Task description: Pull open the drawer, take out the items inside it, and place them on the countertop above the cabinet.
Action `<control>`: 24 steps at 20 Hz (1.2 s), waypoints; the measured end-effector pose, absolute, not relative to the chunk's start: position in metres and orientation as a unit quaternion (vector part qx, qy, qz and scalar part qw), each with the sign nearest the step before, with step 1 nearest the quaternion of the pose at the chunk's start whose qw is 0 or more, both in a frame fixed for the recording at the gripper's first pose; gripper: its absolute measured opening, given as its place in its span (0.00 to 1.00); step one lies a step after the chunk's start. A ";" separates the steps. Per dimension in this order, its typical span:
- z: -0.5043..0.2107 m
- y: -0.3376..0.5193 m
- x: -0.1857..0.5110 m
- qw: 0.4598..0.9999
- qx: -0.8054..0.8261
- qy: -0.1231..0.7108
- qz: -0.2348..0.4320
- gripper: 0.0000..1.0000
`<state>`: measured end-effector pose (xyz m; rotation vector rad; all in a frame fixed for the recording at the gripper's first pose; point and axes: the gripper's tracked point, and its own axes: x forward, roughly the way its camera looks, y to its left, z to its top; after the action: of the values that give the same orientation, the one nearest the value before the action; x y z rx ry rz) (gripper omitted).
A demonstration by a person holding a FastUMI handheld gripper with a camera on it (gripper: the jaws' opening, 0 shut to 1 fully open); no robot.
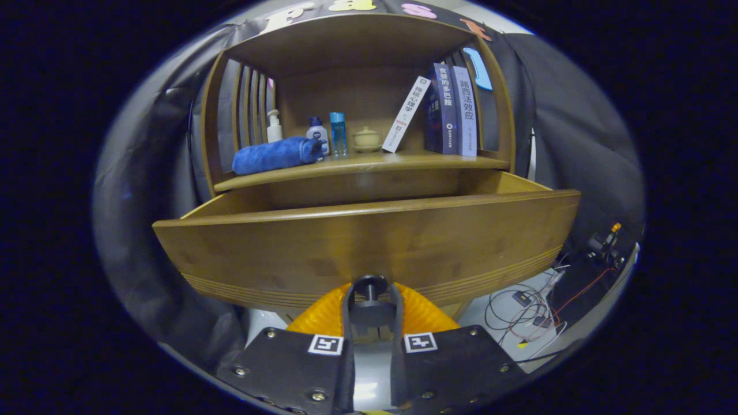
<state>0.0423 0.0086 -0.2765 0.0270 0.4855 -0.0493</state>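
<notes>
The wooden drawer (369,242) stands pulled out of the cabinet, its curved front panel close ahead of me. My gripper (370,302) is shut on the dark round knob (370,286) at the lower middle of that panel, one finger pressing each side of it. From this low angle the drawer's inside is hidden, apart from its side walls and back edge. Above it is the countertop (357,167), carrying a rolled blue towel (275,154), a white pump bottle (274,127), a blue-capped bottle (317,134), a clear blue bottle (338,134), a small lidded pot (366,139) and books (448,109).
The cabinet's upper frame (357,40) arches over the countertop, with slatted sides. Grey cloth hangs on both sides. Cables and small devices (530,311) lie on the floor to the lower right, beside a stand (602,245).
</notes>
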 end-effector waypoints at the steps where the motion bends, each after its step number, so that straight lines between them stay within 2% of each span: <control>1: -0.275 0.007 0.035 0.972 0.010 0.235 -0.023 0.24; 12: -0.276 0.003 0.004 0.968 0.032 0.244 -0.037 0.24; 15: -0.271 0.003 0.002 0.967 0.021 0.247 -0.054 0.40; 21: -0.168 0.010 0.024 0.988 0.004 0.141 -0.065 0.45; 24: -0.149 -0.005 0.045 0.982 0.005 0.157 -0.103 0.53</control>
<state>0.0450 -0.0049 -0.1493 0.0100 0.3166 -0.2064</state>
